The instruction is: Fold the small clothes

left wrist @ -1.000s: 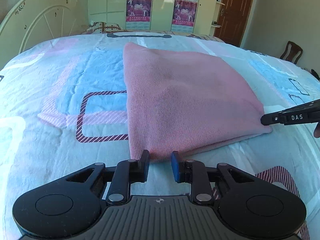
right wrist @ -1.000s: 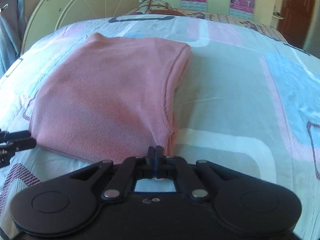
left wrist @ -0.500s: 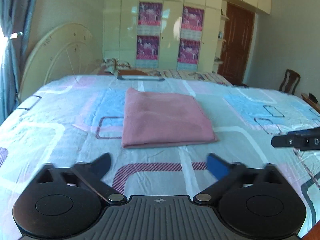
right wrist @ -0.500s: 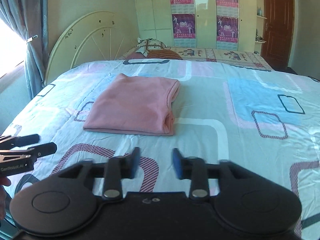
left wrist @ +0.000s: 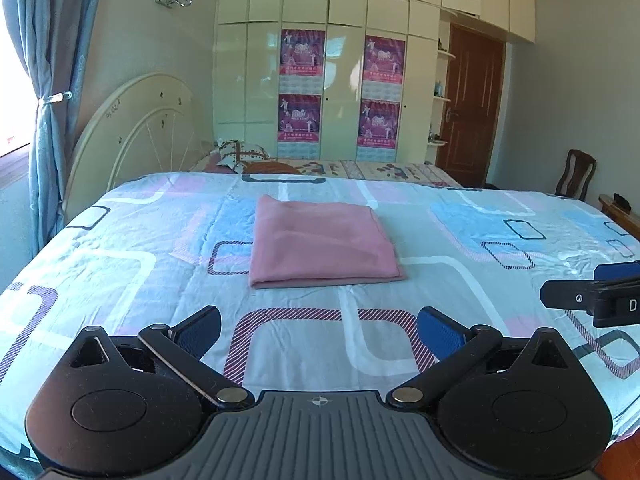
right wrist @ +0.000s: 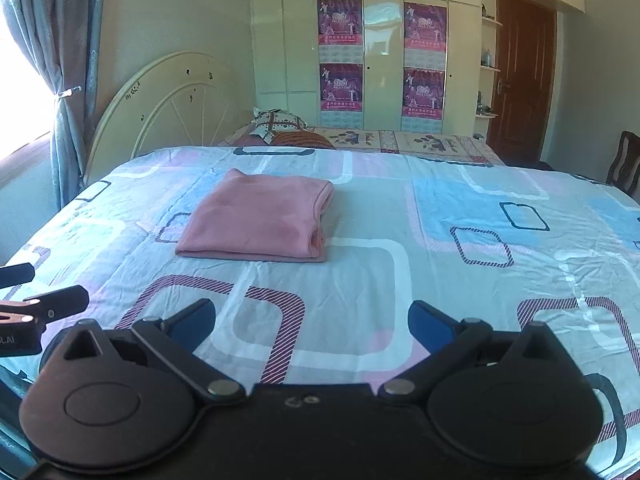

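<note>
A bed [left wrist: 120, 264] with a pastel patterned sheet fills the lower frame. Behind it at centre stands a cream wardrobe [left wrist: 344, 80] bearing four purple posters [left wrist: 300, 54]. A blue curtain [left wrist: 48, 92] hangs at far left, a brown door [left wrist: 472, 108] and wooden chair [left wrist: 578, 174] at right.

Right tongs [left wrist: 592, 292] cut off by the frame edge, poster [right wrist: 340, 22] text too small, chair [right wrist: 626, 172] cropped
</note>
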The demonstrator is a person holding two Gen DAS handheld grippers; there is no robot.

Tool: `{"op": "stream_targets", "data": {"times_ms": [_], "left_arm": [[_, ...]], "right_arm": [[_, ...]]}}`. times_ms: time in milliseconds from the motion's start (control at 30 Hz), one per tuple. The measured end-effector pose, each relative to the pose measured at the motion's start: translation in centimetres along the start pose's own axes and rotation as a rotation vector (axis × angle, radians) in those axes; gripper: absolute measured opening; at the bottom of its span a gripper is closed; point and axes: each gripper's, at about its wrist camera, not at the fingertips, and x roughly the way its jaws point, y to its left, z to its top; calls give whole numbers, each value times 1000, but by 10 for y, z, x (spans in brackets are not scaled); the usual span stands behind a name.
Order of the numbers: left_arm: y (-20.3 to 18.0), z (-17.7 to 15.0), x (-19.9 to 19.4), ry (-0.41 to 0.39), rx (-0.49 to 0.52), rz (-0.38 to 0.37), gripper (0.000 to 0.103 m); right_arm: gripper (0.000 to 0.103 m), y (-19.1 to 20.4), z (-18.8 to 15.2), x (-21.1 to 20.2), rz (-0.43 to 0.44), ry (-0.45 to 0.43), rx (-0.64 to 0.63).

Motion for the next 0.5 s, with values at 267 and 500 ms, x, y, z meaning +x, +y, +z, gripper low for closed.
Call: {"op": "stream_targets", "data": {"times_ms": [267, 500], "left_arm": [[-11, 3, -9, -19, 5, -10, 103], [-16, 3, -9, -20, 3, -7, 103]], "right_arm": [[103, 2, 0, -10, 5, -12, -10], [103, 1, -1, -10, 4, -5, -10]]}}
